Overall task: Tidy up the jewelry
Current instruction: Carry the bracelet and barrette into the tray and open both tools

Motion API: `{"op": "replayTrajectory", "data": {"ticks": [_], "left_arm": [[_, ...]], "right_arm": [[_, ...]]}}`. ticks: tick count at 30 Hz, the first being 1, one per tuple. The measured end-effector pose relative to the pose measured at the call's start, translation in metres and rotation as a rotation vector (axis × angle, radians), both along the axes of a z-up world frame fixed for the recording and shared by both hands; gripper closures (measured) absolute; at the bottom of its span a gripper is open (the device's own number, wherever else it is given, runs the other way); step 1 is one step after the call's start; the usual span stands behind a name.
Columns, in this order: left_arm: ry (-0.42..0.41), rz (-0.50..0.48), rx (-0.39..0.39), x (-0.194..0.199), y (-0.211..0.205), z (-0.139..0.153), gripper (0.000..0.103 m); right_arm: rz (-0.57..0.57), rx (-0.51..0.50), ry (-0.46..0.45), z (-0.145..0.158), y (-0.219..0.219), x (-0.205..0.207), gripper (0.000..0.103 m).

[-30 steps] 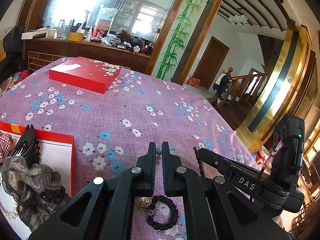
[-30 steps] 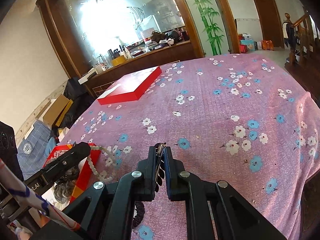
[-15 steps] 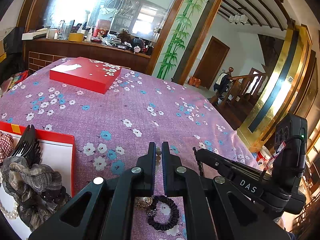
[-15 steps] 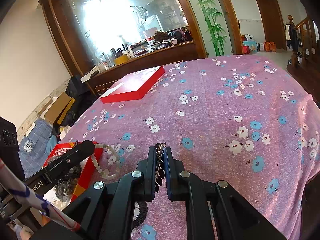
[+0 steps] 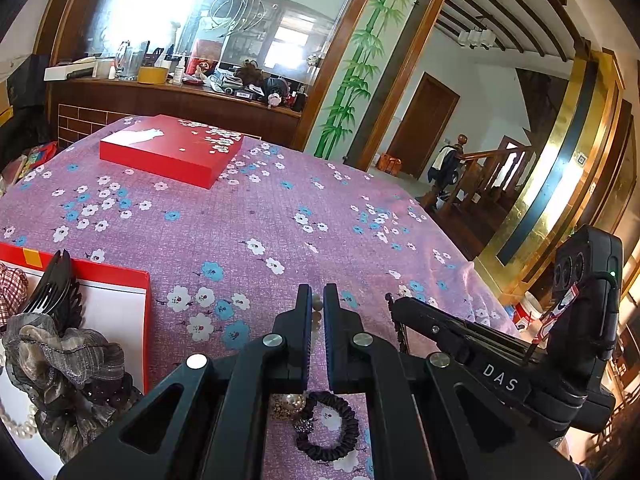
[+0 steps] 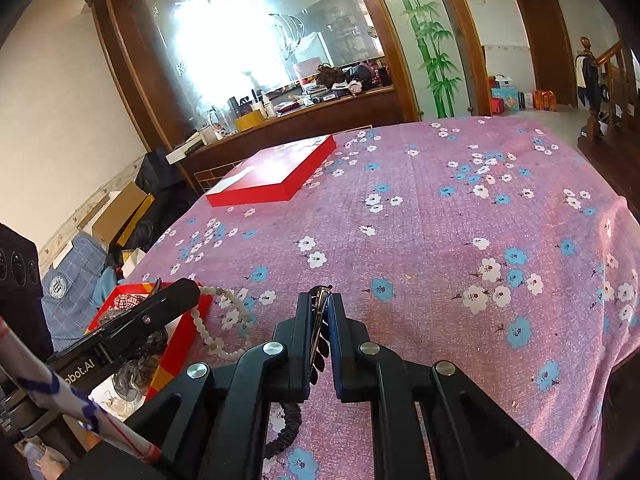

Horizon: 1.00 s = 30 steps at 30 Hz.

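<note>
Left tongs (image 5: 317, 306): I am pinching a pale bead bracelet (image 6: 224, 322) between narrow jaws; its loop is hanging just past the red tray (image 5: 120, 276) corner, over the floral purple cloth (image 5: 280, 220).

Right tongs (image 6: 320, 300): I am clamping a dark hair clip (image 6: 319, 334) (metal tip showing above the jaws, small dark leaves hanging below).

Under my left tongs: a black scrunchie (image 5: 334, 428) and a pearl ornament (image 5: 290, 403), touching each other, are lying on the cloth.

In the tray: a grey gauze scrunchie (image 5: 60, 364), a black comb clip (image 5: 52, 288) and a pearl strand (image 5: 16, 426) are sitting together.

Far side: a closed red box (image 5: 172, 150) is lying flat, well apart.
</note>
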State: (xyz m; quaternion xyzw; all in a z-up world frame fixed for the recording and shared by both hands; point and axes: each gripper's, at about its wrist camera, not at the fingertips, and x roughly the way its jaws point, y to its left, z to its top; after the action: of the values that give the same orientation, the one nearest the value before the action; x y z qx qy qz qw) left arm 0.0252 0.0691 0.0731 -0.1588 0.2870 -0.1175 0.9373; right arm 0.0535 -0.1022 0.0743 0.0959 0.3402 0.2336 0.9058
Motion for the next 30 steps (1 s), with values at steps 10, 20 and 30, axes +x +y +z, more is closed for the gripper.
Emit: {"op": "replayTrajectory", "data": {"ticks": [10, 20, 30], "left_arm": [[-0.014, 0.010, 0.000, -0.004, 0.004, 0.003, 0.098], [-0.001, -0.013, -0.034, -0.036, 0.004, 0.013, 0.098], [-0.048, 0.022, -0.050, -0.096, 0.049, 0.040, 0.098]], "right_arm": [[-0.027, 0.036, 0.029, -0.001, -0.005, 0.000, 0.094], [-0.018, 0.062, 0.027, 0.011, -0.006, -0.060, 0.094], [0.061, 0.047, 0.044, 0.013, 0.028, -0.098, 0.094]]}}
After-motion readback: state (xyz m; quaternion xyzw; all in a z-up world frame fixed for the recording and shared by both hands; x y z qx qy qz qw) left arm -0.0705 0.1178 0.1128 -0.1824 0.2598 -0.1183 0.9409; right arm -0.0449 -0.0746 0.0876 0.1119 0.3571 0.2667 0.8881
